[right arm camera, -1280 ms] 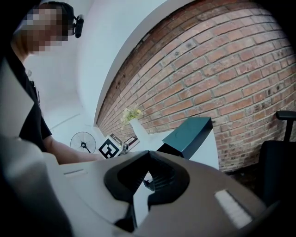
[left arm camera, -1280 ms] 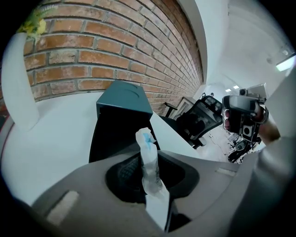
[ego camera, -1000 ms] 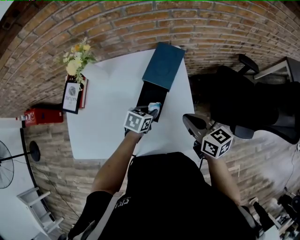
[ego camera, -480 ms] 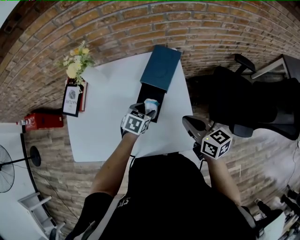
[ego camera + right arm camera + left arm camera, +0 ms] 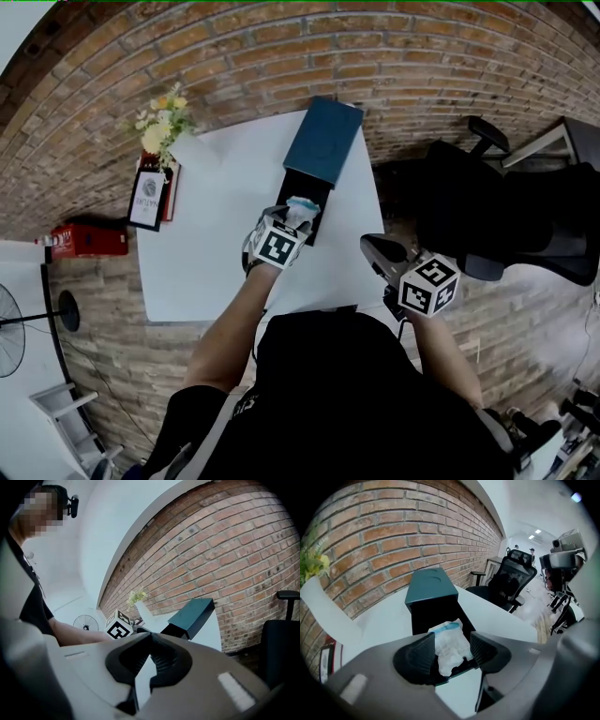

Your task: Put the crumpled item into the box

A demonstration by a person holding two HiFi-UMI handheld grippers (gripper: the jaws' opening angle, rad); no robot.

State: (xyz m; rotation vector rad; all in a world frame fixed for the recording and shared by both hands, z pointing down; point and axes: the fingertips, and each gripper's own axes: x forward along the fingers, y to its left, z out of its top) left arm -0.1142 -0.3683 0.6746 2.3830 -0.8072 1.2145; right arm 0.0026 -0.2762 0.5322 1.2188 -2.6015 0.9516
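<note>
Left claw (image 5: 452, 640) at the open black end of the box (image 5: 427, 584). Jaws opening, with the crumpled item (image 5: 449, 648) between them: white, with a blue edge, sitting in the black opening. The pads do not seem to press it (the left pad is just at its edge).

Head view shows only the marker cube and the item's top, but places the box on the white tabletop (image 5: 211, 244), teal lid toward the brick wall.

Right claw (image 5: 150, 641) closed, nothing in it, beside the tabletop's right edge.
</note>
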